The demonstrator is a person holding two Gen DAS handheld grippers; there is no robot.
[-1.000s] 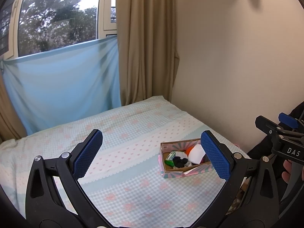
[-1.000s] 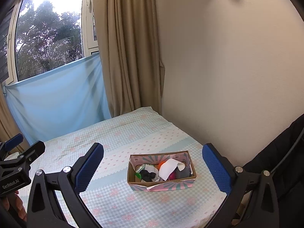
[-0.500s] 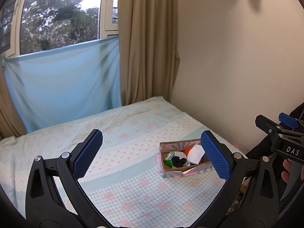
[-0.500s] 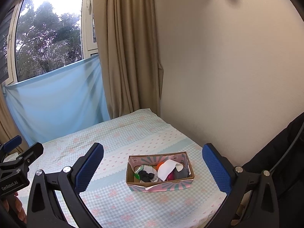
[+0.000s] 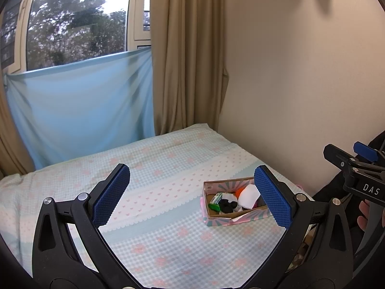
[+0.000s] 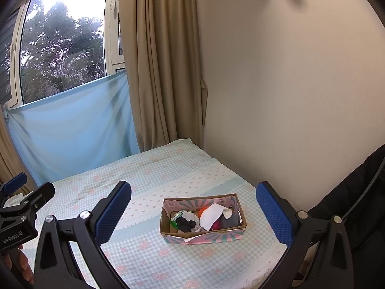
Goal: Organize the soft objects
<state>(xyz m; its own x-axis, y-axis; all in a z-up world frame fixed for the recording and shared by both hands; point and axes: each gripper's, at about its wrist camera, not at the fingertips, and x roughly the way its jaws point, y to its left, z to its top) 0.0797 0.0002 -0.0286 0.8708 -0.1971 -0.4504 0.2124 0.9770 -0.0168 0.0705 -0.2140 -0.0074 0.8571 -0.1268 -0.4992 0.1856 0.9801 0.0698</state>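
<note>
A small cardboard box with pink and teal sides (image 6: pixel 226 237) sits on the bed near its right edge; it also shows in the left wrist view (image 5: pixel 240 219). Inside lie several soft items: a white cloth (image 6: pixel 211 218), a black piece (image 6: pixel 186 225), a grey piece (image 6: pixel 228 221), something orange (image 6: pixel 204 209) and something magenta (image 6: pixel 217 225). My left gripper (image 5: pixel 192 198) is open and empty, held above the bed, left of the box. My right gripper (image 6: pixel 195 210) is open and empty, held above and in front of the box.
The bed has a pale blue checked cover with pink flowers (image 6: pixel 156 175). A beige wall (image 6: pixel 288 96) runs along its right side. Beige curtains (image 6: pixel 166 72) and a blue cloth (image 6: pixel 72 130) under the window stand behind it. Dark clothing (image 6: pixel 361 204) is at the right.
Both grippers have drifted slightly; the box sits a little lower and further left in both views. Both stay open and empty.
</note>
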